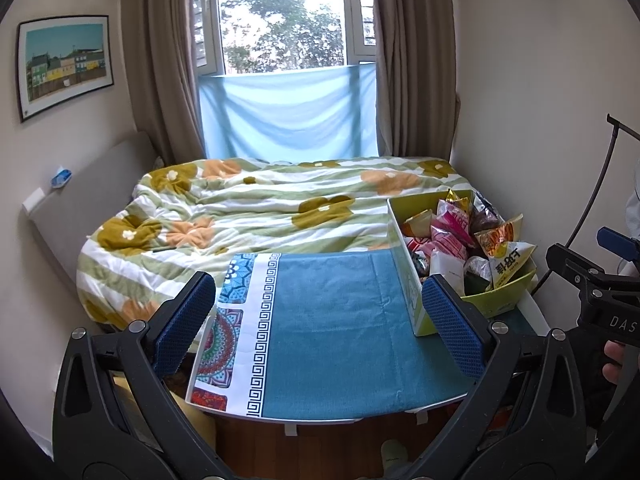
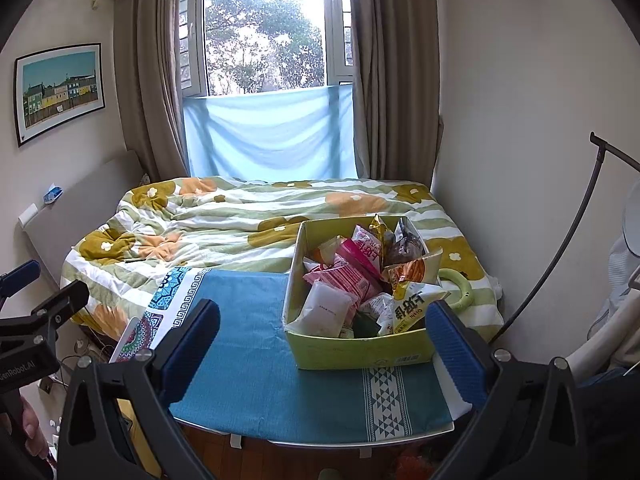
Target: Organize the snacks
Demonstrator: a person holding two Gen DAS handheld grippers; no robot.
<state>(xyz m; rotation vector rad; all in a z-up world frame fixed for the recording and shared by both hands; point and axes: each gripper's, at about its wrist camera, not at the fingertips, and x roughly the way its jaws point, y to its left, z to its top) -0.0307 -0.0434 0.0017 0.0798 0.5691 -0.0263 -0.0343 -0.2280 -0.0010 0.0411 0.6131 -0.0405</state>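
A yellow-green cardboard box (image 2: 360, 350) full of snack bags stands on the right part of a small table covered by a blue cloth (image 2: 248, 360). It also shows in the left wrist view (image 1: 492, 300). Inside are pink packets (image 2: 344, 280), a white pouch (image 2: 326, 308) and a yellow chip bag (image 2: 412, 304). My left gripper (image 1: 320, 320) is open and empty above the table's near left. My right gripper (image 2: 324, 344) is open and empty, its fingers on either side of the box front, nearer than the box.
A bed with a flowered quilt (image 2: 240, 220) lies behind the table. A green ring (image 2: 460, 288) lies on the bed right of the box. A black stand pole (image 2: 560, 248) leans at the right wall. Wooden floor shows below the table edge.
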